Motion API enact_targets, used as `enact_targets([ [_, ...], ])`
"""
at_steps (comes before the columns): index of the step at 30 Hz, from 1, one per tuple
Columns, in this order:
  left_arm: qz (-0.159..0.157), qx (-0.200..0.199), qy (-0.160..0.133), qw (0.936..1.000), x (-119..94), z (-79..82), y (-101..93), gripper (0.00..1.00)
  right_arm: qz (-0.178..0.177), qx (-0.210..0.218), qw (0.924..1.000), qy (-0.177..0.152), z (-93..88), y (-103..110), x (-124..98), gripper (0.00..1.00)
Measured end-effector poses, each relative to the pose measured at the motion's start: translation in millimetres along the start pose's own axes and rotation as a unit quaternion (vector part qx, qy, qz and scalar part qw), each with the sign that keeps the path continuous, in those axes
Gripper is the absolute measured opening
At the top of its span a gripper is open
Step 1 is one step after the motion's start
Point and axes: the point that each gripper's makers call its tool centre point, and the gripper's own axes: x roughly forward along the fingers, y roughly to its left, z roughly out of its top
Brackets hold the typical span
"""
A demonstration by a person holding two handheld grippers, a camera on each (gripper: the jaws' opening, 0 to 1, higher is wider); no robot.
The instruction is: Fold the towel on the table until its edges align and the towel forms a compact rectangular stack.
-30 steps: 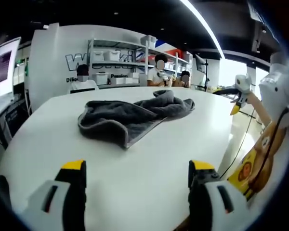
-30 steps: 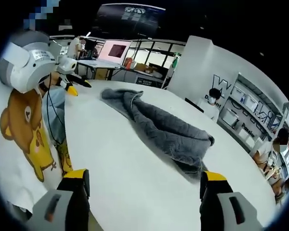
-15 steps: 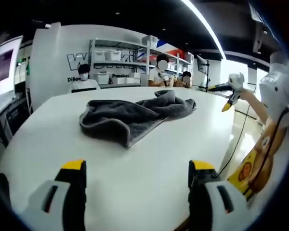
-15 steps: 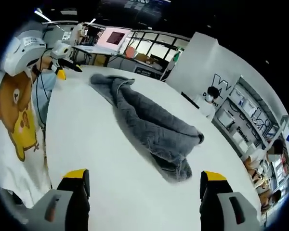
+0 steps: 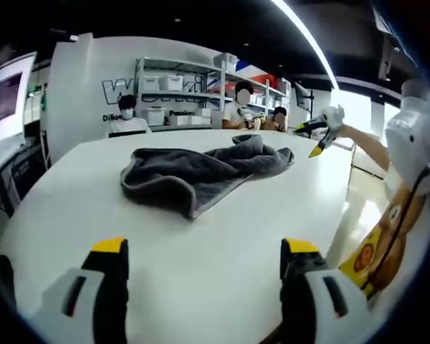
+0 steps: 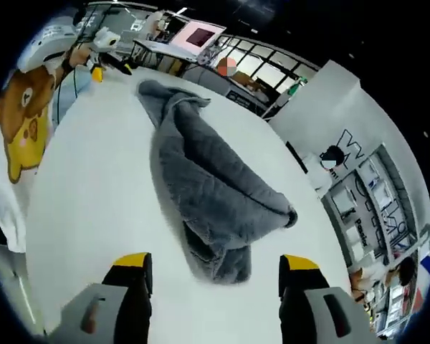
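The towel (image 5: 201,170) lies in a crumpled grey heap in the middle of the white tabletop (image 5: 165,251), nothing folded yet. In the right gripper view the towel (image 6: 208,193) runs as a long rumpled band, one bunched end near the jaws and the other far across the tabletop (image 6: 86,215), so its long axis lies roughly along that gripper's line of sight.

The right hand-held gripper (image 6: 215,272) hangs just short of the near end, jaws wide and empty. The left hand-held gripper (image 5: 201,258) sits well back, jaws also spread with nothing between them; from its side the towel stretches across the view.

The risk, as I judge it: the layers are doubled over (no clean corner is showing), so a pinch here could take two thicknesses at once and drag the bundle instead of opening it. That would leave the edges misaligned.
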Motion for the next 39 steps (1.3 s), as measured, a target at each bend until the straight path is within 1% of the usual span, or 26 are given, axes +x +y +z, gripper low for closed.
enact_targets([
  [1, 0.001, -0.001, 0.000, 1.0000, 0, -0.2, 0.3, 0.92, 0.005, -0.027, 0.9996, 0.007, -3.9, -2, 4, 0.61],
  [2, 0.003, -0.002, 0.001, 1.0000, 0, -0.6, 0.7, 0.92, 0.007, -0.038, 0.9992, -0.003, -4.5, -5, 8, 0.56],
  [4, 0.006, -0.003, 0.002, 1.0000, 0, -1.3, 1.5, 0.92, 0.011, -0.038, 0.9992, -0.004, -8.8, -10, 14, 0.55],
  [5, 0.007, -0.004, 0.002, 1.0000, 0, -1.6, 1.7, 0.92, 0.015, -0.046, 0.9989, 0.002, -11.8, -11, 16, 0.55],
  [7, 0.009, -0.006, 0.003, 0.9999, 0, -2.0, 2.0, 0.92, 0.022, -0.081, 0.9962, 0.021, -20.1, -14, 21, 0.54],
  [10, 0.012, -0.007, 0.004, 0.9999, 1, -2.5, 2.2, 0.92, 0.036, -0.125, 0.9907, 0.041, -28.4, -14, 29, 0.53],
  [12, 0.012, -0.007, 0.006, 0.9999, 2, -2.6, 1.8, 0.92, 0.042, -0.146, 0.9871, 0.052, -33.4, -16, 32, 0.49],
  [14, 0.011, -0.006, 0.008, 0.9999, 3, -2.4, 0.9, 0.92, 0.055, -0.177, 0.9803, 0.069, -39.5, -18, 37, 0.43],
  [16, 0.011, -0.005, 0.008, 0.9999, 4, -1.6, 0.1, 0.92, 0.076, -0.195, 0.9752, 0.072, -42.0, -16, 41, 0.40],
  [17, 0.011, -0.004, 0.008, 0.9999, 5, -0.8, -0.7, 0.92, 0.092, -0.226, 0.9676, 0.067, -42.4, -15, 44, 0.40],
  [18, 0.011, -0.004, 0.007, 0.9999, 5, -0.2, -1.3, 0.92, 0.096, -0.237, 0.9646, 0.065, -42.1, -15, 46, 0.40],
  [19, 0.012, -0.004, 0.007, 0.9999, 5, 0.3, -1.6, 0.92, 0.105, -0.252, 0.9601, 0.062, -43.4, -15, 48, 0.39],
  [21, 0.013, -0.004, 0.007, 0.9999, 6, 1.1, -1.8, 0.92, 0.116, -0.284, 0.9490, 0.073, -47.0, -17, 52, 0.39],
  [22, 0.013, -0.004, 0.007, 0.9999, 6, 1.2, -1.8, 0.92, 0.121, -0.302, 0.9419, 0.082, -49.6, -19, 54, 0.35],
  [23, 0.014, -0.004, 0.007, 0.9999, 6, 1.3, -1.6, 0.92, 0.123, -0.309, 0.9391, 0.086, -50.6, -19, 54, 0.33],
  [24, 0.017, -0.005, 0.009, 0.9998, 7, 1.5, -0.9, 0.92, 0.139, -0.335, 0.9273, 0.094, -52.2, -17, 56, 0.31],
  [27, 0.020, -0.005, 0.011, 0.9997, 8, 2.5, -0.7, 0.92, 0.163, -0.389, 0.9022, 0.090, -49.3, -12, 61, 0.28],
  [30, 0.022, -0.004, 0.011, 0.9997, 9, 3.7, -1.5, 0.92, 0.187, -0.386, 0.8989, 0.090, -50.5, -6, 65, 0.27],
  [32, 0.023, -0.003, 0.011, 0.9997, 10, 4.7, -2.5, 0.92, 0.203, -0.396, 0.8904, 0.096, -54.0, -3, 67, 0.27],
  [34, 0.023, -0.004, 0.011, 0.9997, 10, 5.5, -3.0, 0.92, 0.207, -0.396, 0.8891, 0.100, -56.8, -6, 69, 0.26],
  [36, 0.024, -0.004, 0.011, 0.9996, 10, 6.1, -3.3, 0.92, 0.213, -0.404, 0.8831, 0.106, -60.2, -6, 71, 0.26],
  [39, 0.027, -0.004, 0.013, 0.9995, 11, 6.5, -2.8, 0.92, 0.227, -0.414, 0.8749, 0.108, -60.7, -4, 72, 0.25],
])
